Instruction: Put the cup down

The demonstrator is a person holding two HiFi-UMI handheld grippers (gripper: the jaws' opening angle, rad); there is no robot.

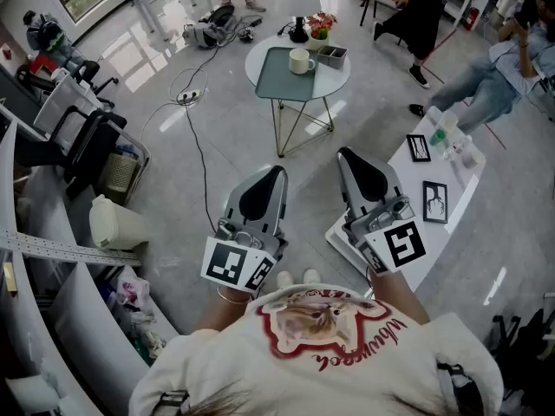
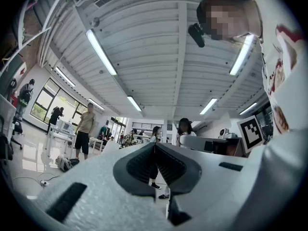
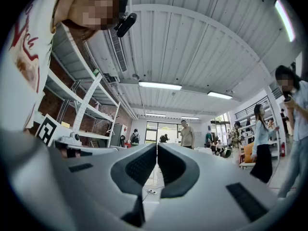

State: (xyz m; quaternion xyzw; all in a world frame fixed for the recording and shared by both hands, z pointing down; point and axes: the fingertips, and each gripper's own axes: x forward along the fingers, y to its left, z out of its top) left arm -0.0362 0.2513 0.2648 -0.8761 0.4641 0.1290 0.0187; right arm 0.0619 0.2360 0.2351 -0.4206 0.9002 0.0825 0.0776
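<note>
Both claws are held in close to the person's chest, tips pointing out over the floor. The left gripper [image 1: 277, 173] has its jaws pressed together with nothing between them. The right gripper [image 1: 345, 154] is just the same, clenched on empty air. The cup [image 1: 301, 61] stands upright on a grey-green tray [image 1: 276, 81] on the round table [image 1: 340, 78], well ahead of both grippers and touched by neither.

Head view down; gripper views toward ceiling [image 2: 144, 32].
</note>
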